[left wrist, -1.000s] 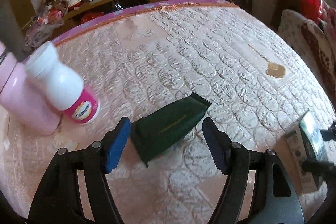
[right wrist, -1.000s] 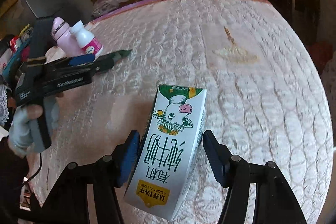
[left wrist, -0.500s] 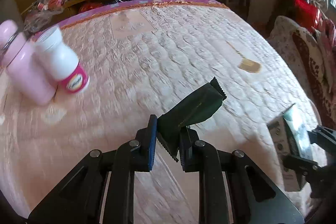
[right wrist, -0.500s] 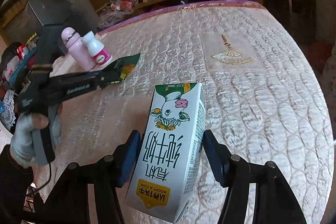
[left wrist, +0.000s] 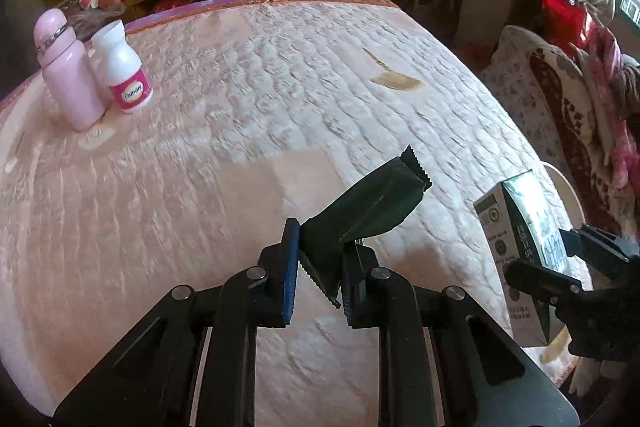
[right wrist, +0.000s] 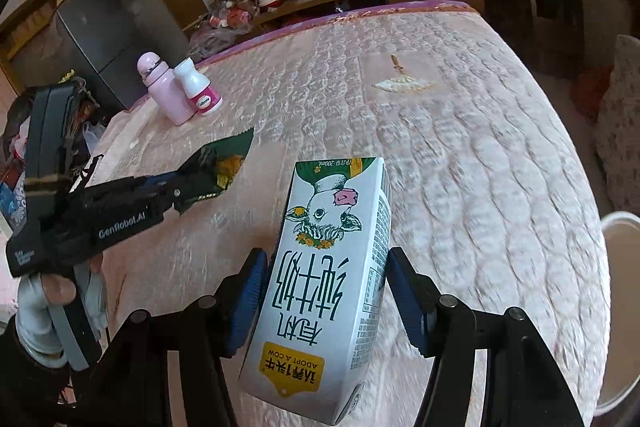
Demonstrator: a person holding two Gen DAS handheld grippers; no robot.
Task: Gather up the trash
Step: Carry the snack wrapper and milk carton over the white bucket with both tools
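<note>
Left gripper (left wrist: 318, 267) was nearly closed, pinching the dark green snack wrapper (left wrist: 368, 211) by its near serrated end, so it flopped forward, light and crinkly. Right gripper (right wrist: 326, 293) clamped the milk carton (right wrist: 324, 275) mid-body; squeeze harder and it'd probably dent

Dark green serrated-edge wrapper (left wrist: 362, 215) and upside-down white cow-print milk carton (right wrist: 324, 287), both aloft above the mattress.

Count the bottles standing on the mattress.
2: pink bottle and white pill bottle, side by side near the mattress's far-left edge. No others are visible.
</note>
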